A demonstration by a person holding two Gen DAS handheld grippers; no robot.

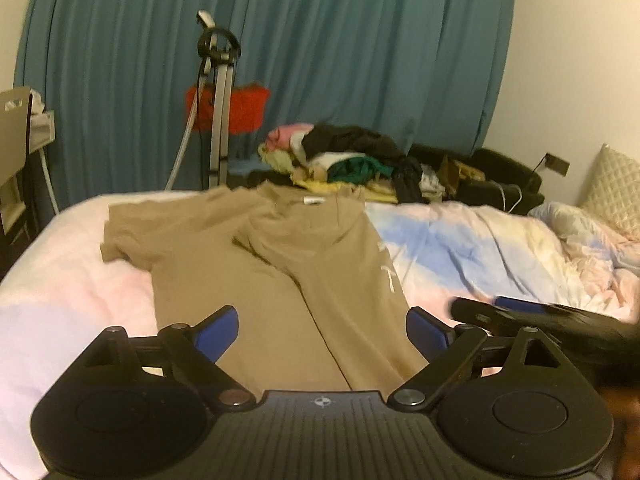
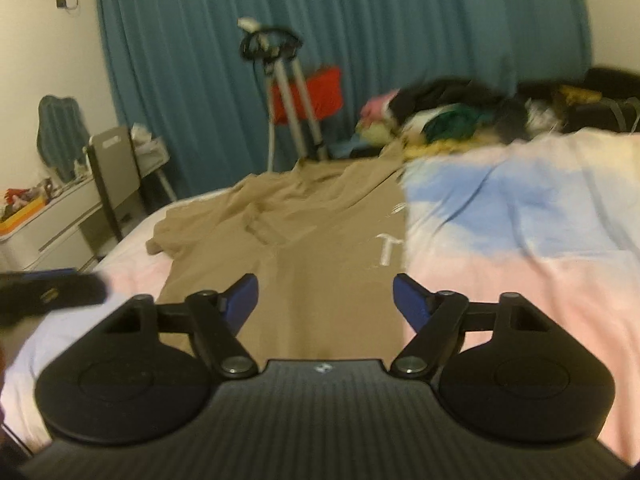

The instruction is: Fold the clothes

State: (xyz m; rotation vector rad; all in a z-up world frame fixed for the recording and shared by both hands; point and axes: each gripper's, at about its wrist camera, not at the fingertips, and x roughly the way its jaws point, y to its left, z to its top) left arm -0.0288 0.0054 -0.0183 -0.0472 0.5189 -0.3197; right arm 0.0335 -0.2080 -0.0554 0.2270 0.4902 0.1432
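A tan T-shirt [image 1: 272,272] lies on the bed, its right side folded over along its length, one sleeve spread to the left. It also shows in the right wrist view [image 2: 304,240], with white lettering near its right edge. My left gripper [image 1: 322,330] is open and empty above the shirt's near hem. My right gripper [image 2: 325,300] is open and empty, also above the near hem; it shows blurred at the right of the left wrist view [image 1: 520,314]. The left gripper shows blurred at the left edge of the right wrist view [image 2: 48,292].
The bed has a pastel pink and blue cover [image 1: 460,248]. A pile of mixed clothes [image 1: 348,160] lies at the far edge, a pillow [image 1: 612,184] at the right. A garment steamer stand [image 1: 218,112] and teal curtain [image 1: 320,40] are behind. A white desk [image 2: 44,220] stands left.
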